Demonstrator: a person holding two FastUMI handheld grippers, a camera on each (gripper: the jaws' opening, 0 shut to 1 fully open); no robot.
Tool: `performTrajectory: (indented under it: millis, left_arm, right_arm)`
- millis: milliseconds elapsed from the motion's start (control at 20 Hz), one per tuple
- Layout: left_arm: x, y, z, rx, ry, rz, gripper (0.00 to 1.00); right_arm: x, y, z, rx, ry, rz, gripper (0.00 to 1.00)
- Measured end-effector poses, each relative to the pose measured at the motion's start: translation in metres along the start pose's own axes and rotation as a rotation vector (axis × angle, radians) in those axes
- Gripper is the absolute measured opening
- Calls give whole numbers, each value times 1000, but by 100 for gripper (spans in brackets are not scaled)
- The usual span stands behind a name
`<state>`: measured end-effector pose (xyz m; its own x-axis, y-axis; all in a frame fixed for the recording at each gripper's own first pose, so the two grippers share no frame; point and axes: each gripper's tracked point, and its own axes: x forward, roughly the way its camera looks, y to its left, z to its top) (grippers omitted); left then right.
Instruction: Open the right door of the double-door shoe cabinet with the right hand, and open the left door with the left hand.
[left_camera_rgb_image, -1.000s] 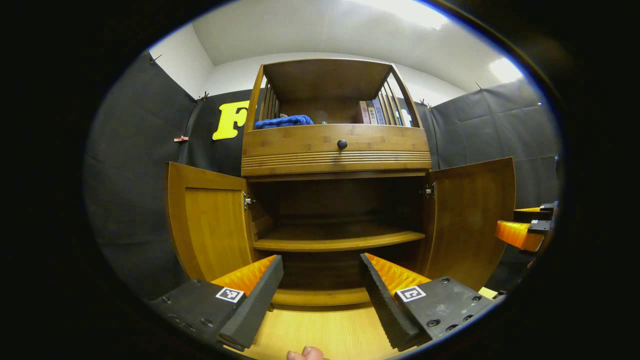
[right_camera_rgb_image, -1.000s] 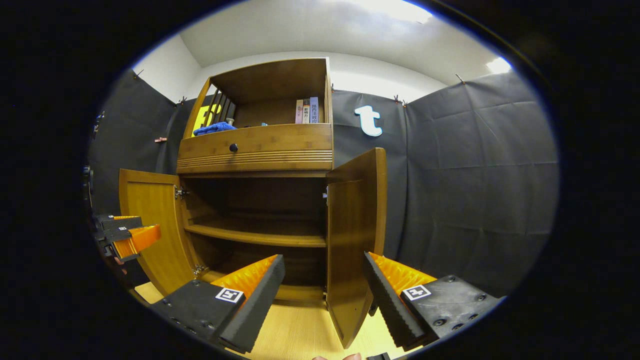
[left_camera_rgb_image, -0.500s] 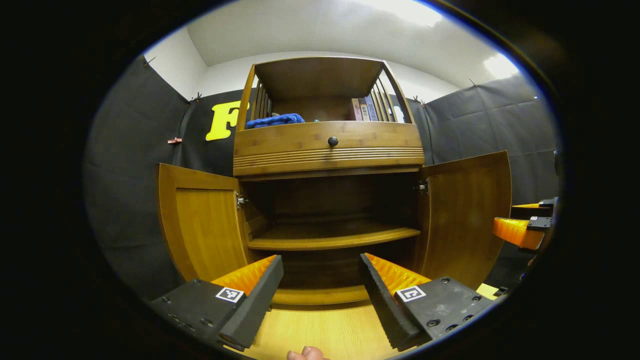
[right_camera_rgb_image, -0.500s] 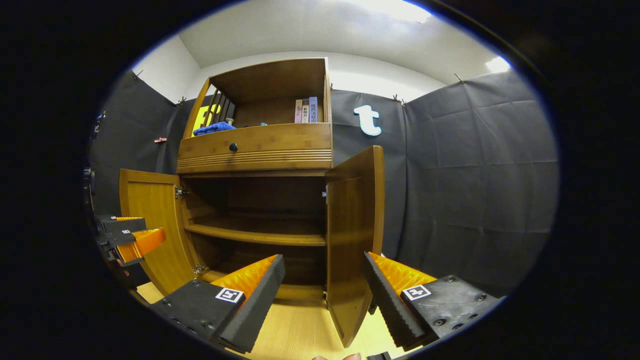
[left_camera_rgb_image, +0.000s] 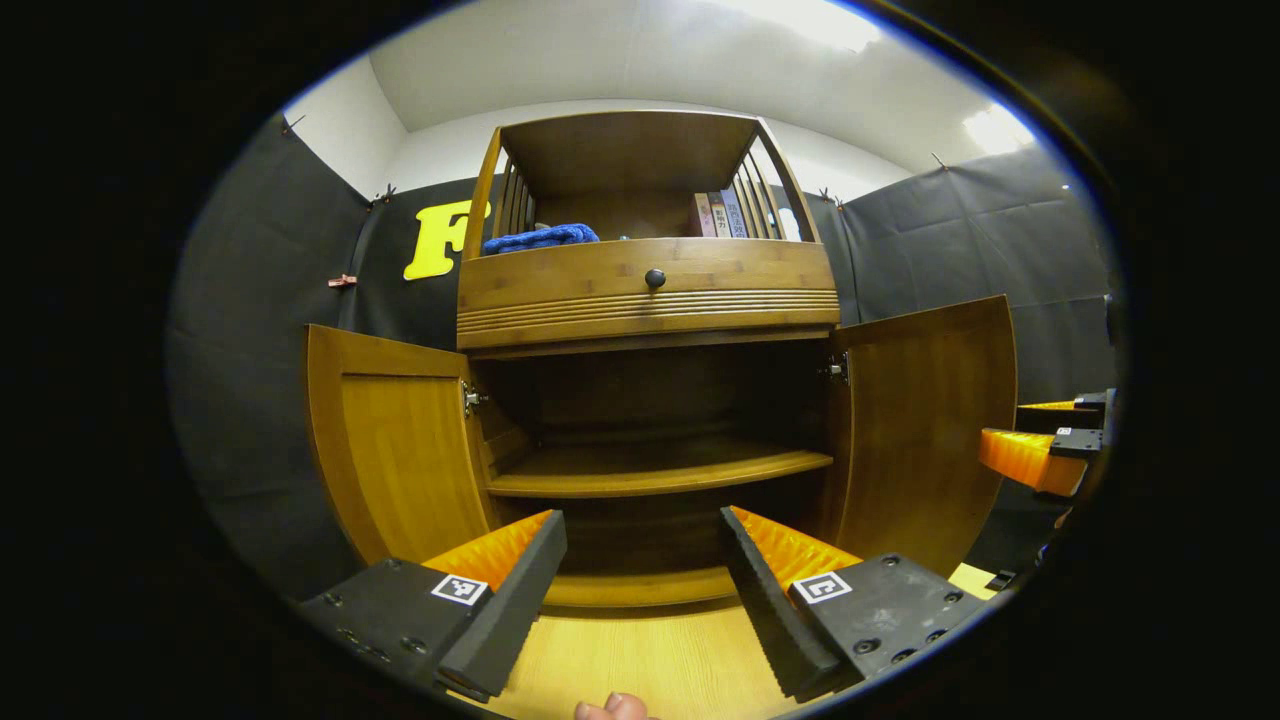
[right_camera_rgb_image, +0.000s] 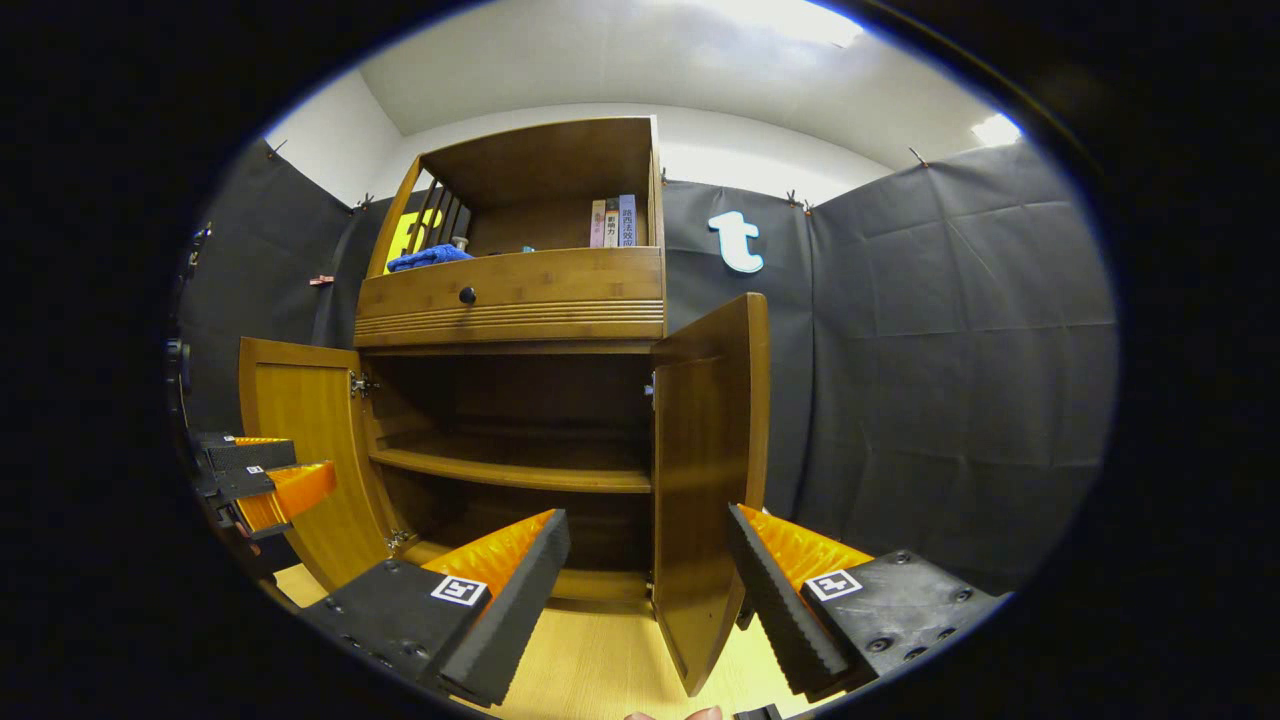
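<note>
Bamboo-brown shoe cabinet (left_camera_rgb_image: 650, 290) is sliding slightly up-left in frame; both wooden doors (left_camera_rgb_image: 400, 440) (right_camera_rgb_image: 710, 470) standing open, both grippers (left_camera_rgb_image: 640, 590) (right_camera_rgb_image: 645, 590) backing off, fingers wide, empty: task seemingly done.

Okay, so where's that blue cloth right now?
The blue cloth lies in the cabinet's open top compartment, at its left end above the drawer knob, with the books standing at the right end.

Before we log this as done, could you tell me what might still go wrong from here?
1. The right door stands edge-on between the right tool's open fingers; moving forward could knock it.
2. The left tool is also open and holds nothing, so the left door may swing freely.
</note>
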<state>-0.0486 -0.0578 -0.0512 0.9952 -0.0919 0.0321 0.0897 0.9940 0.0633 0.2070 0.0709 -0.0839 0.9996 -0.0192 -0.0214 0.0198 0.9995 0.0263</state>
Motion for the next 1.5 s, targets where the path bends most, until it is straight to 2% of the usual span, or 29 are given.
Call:
performTrajectory:
  millis: [950, 1000, 1100, 1150, 1500]
  left_arm:
    - [2, -2, 4, -11, 0, -5, 95]
    - [2, -2, 5, -14, -2, -5, 95]
    - [3, -3, 5, -17, -2, -7, 95]
    - [3, -2, 4, -15, 1, -8, 95]
    - [4, -5, 3, -9, 2, -14, 95]
  right_arm:
    - [0, 1, 3, -6, -9, -5, 100]
    - [-1, 1, 3, -6, -10, -7, 96]
    - [-1, 1, 4, -7, -12, -8, 95]
    - [-1, 1, 4, -8, -13, -8, 99]
    - [-2, 2, 4, -18, -14, -5, 99]
